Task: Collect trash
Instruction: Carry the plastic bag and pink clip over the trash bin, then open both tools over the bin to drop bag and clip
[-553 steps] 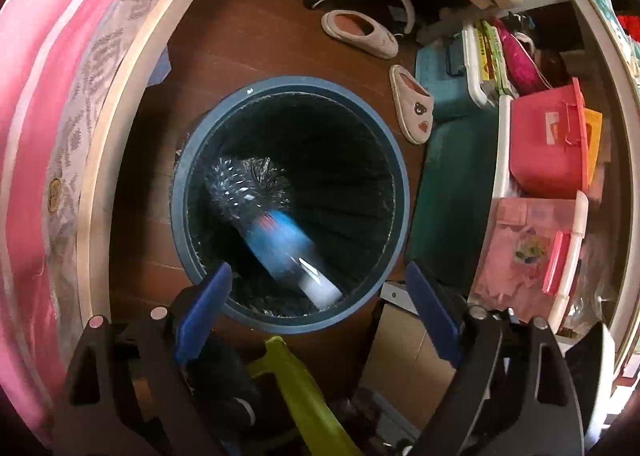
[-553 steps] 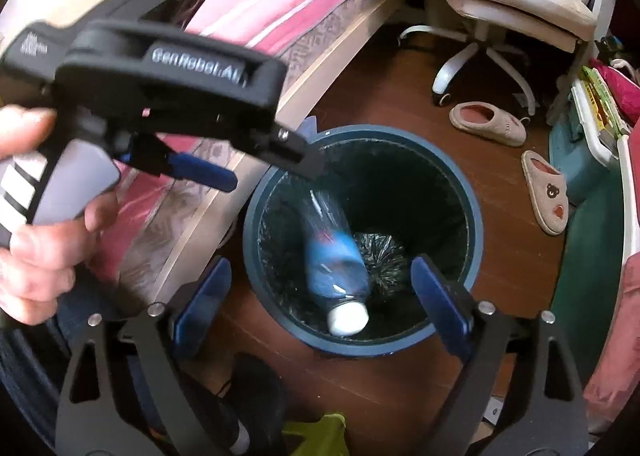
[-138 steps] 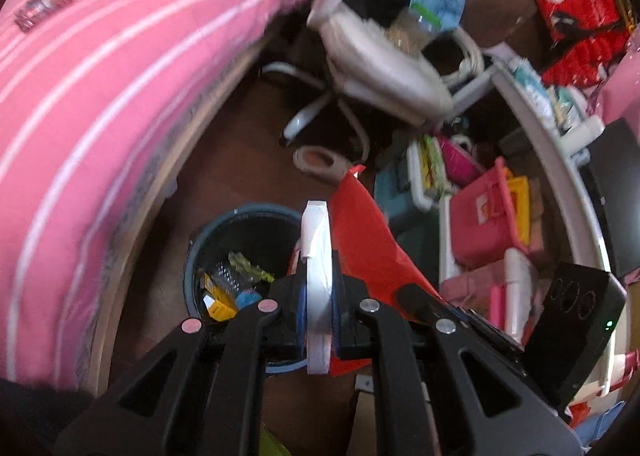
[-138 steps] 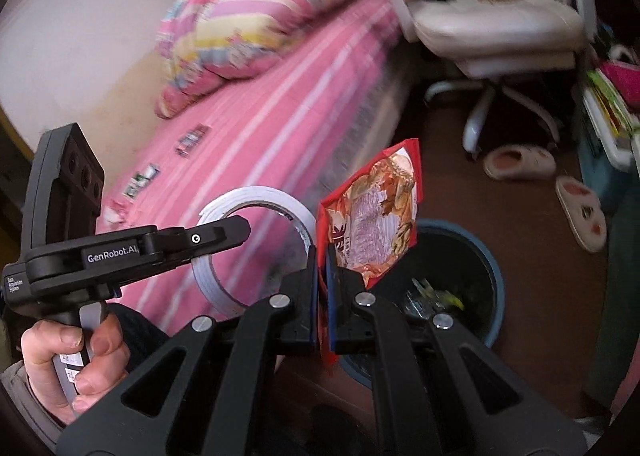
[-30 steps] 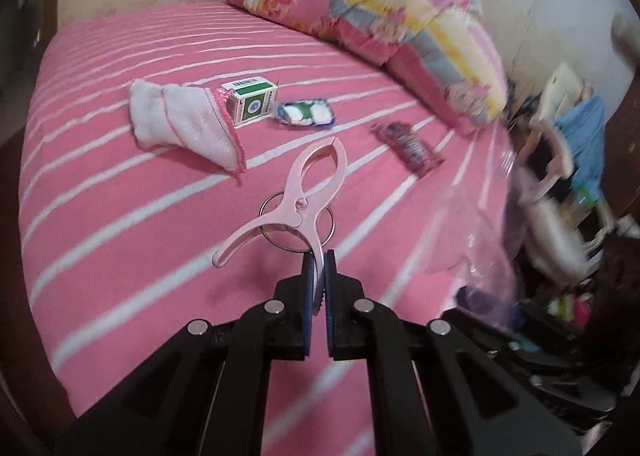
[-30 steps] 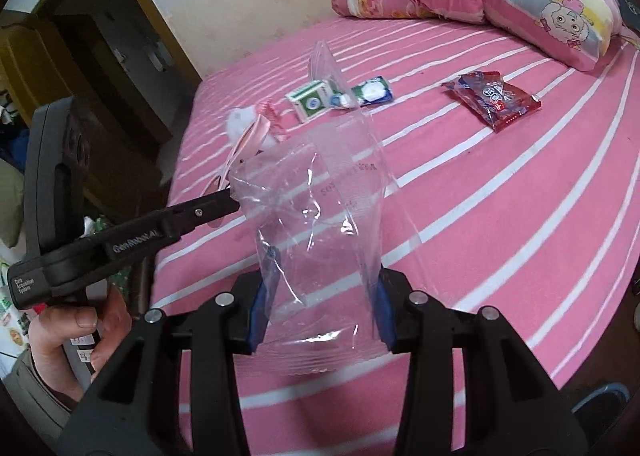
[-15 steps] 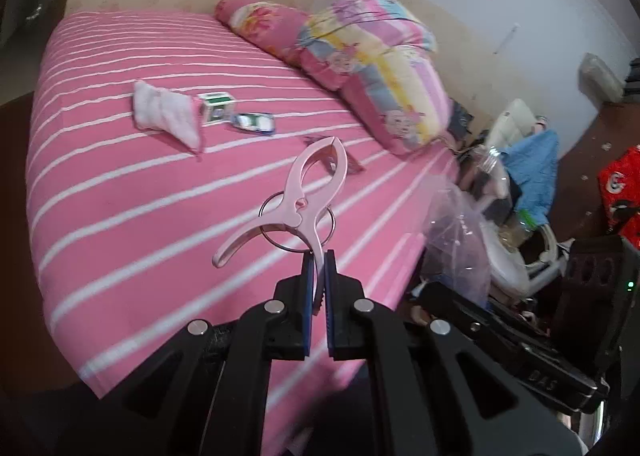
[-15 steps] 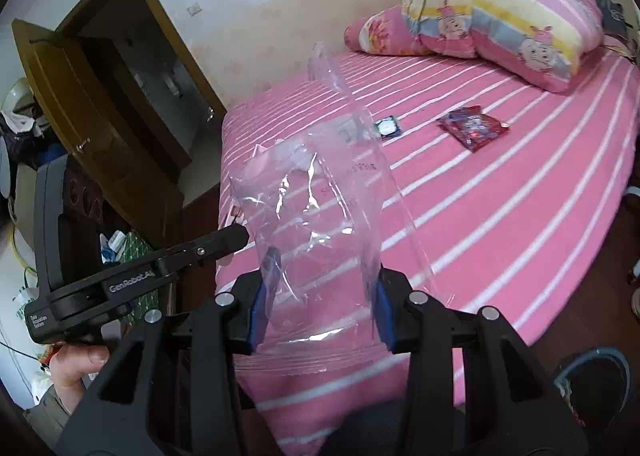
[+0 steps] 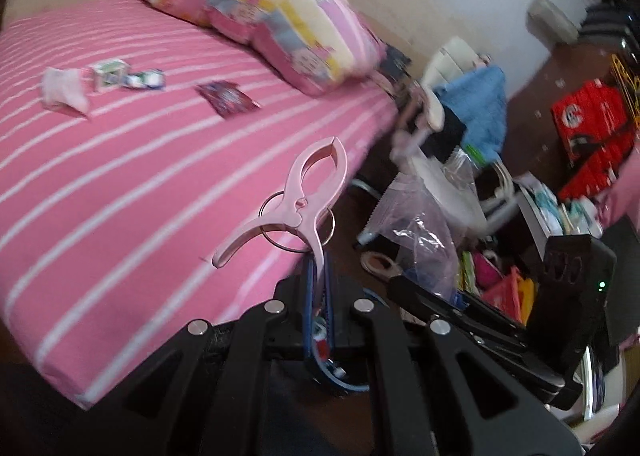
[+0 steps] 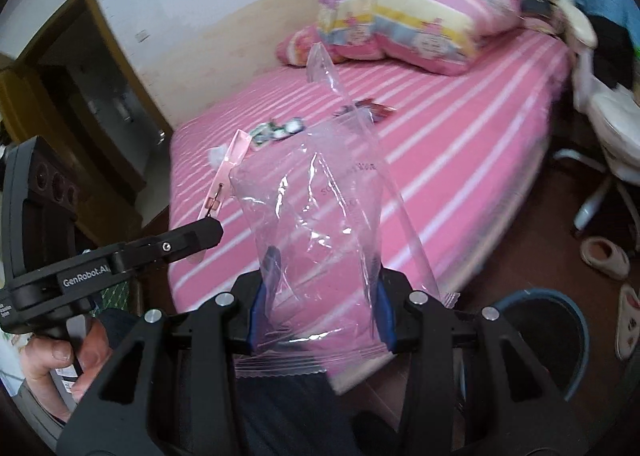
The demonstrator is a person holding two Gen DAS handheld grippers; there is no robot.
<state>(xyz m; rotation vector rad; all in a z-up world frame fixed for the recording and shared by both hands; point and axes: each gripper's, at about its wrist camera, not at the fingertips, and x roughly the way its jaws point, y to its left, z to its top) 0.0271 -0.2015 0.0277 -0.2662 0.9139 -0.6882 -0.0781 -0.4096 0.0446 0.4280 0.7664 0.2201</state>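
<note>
You are in a lived-in home bedroom. A wide bed with a pink white-striped sheet (image 10: pixel 460 128) fills the middle, with a folded pastel patchwork quilt (image 10: pixel 420 12) at its far end. To the right, a white swivel chair heaped with blue clothes (image 9: pixel 468 124) stands on dark wooden floor (image 10: pixel 532 240), beside beige slippers (image 10: pixel 604 252). A wooden door frame (image 10: pixel 120 68) opens far left.

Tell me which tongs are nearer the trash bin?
Right. The right tongs, shut on a clear plastic bag, sit just beside the trash bin. The left tongs, holding a pink clip, are farther away, over the bed edge.
</note>
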